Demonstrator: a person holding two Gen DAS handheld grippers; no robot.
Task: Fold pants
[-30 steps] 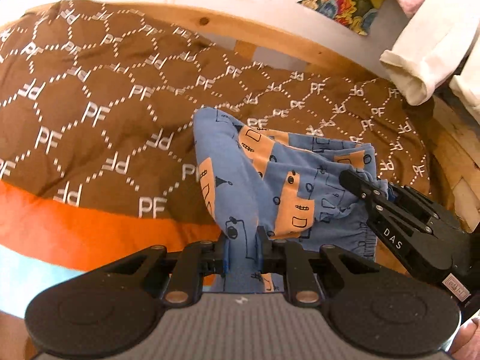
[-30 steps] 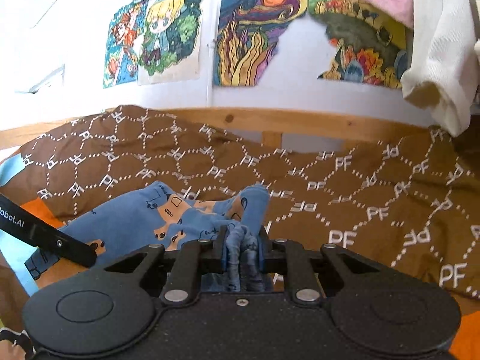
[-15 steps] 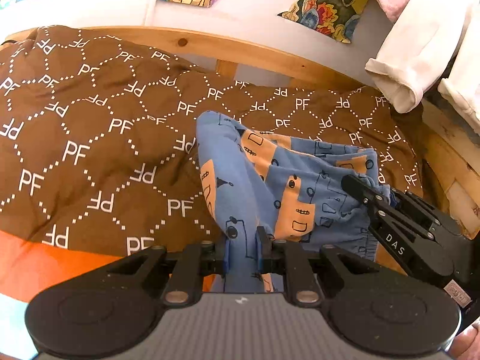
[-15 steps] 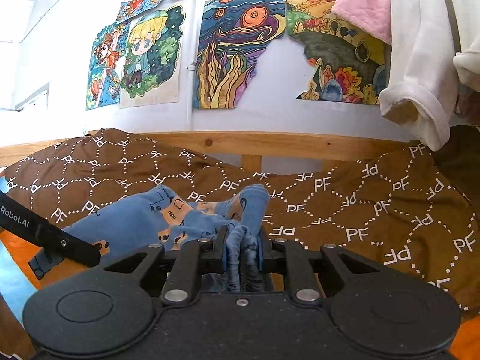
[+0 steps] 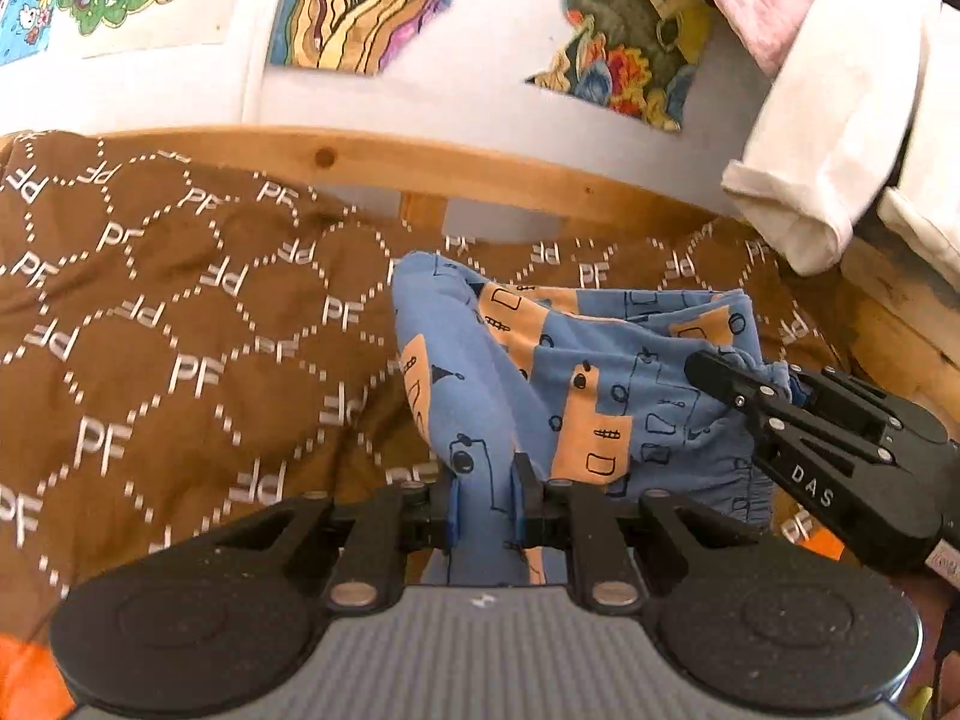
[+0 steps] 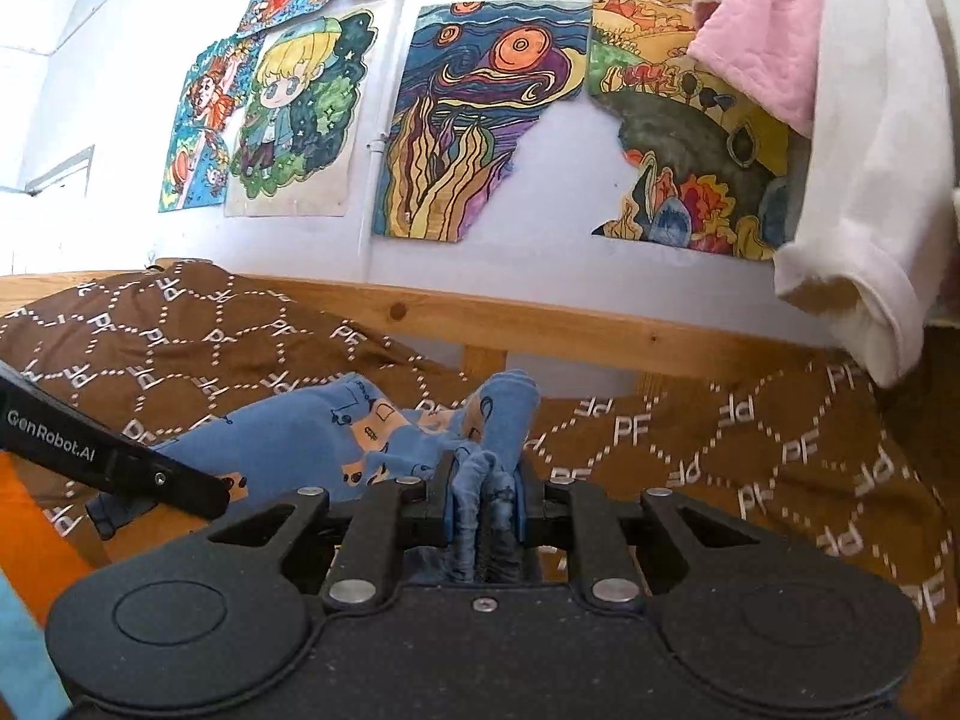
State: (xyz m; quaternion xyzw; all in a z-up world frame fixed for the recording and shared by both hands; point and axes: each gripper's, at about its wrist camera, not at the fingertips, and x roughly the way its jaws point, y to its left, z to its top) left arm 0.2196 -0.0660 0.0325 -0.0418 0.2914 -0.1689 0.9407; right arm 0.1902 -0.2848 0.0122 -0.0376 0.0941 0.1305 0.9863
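Observation:
The blue pants (image 5: 540, 372) with orange patches and black drawings hang bunched between my two grippers, above the brown "PF" blanket (image 5: 180, 330). My left gripper (image 5: 485, 501) is shut on a fold of the pants. My right gripper (image 6: 483, 501) is shut on the gathered waistband end of the pants (image 6: 372, 438). The right gripper also shows in the left wrist view (image 5: 774, 387), at the right, pinching the cloth. The left gripper shows in the right wrist view (image 6: 210, 495) at the left edge.
A wooden bed rail (image 6: 570, 330) runs behind the blanket, with drawings on the wall (image 6: 480, 120) above. White (image 6: 870, 180) and pink (image 6: 756, 48) garments hang at the right. An orange stripe of the bedding (image 5: 24, 678) lies at the lower left.
Both grippers have lifted and tilted upward with the pants held. More of the wall and drawings shows and less of the orange stripe. Both grips are unchanged.

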